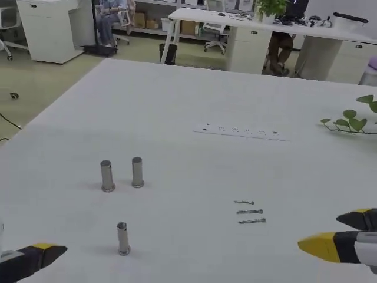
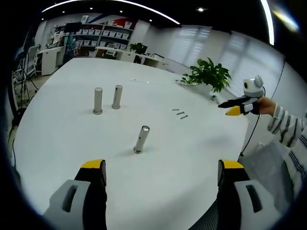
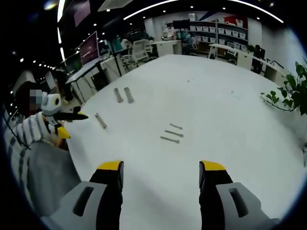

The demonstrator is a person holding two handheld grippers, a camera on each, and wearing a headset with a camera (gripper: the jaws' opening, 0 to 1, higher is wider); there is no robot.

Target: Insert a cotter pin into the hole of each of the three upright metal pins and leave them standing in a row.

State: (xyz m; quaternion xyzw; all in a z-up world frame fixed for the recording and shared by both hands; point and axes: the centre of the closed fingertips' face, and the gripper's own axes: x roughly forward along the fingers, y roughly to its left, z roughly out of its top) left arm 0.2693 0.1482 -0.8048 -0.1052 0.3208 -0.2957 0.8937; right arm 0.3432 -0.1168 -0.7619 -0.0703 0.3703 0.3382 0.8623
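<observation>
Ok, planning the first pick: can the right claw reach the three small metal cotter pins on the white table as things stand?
Probably yes: the open right claw faces the three small metal cotter pins, which lie on bare white table with nothing between.

Readable text: none in any view.
Power strip (image 1: 241, 132): a row of small dark marks on its top, toward 1 o'clock in the head view, too small to read.
Shelf bins (image 2: 100, 32): pale fronts toward 11 o'clock in the left gripper view, any labels blurred.
</observation>
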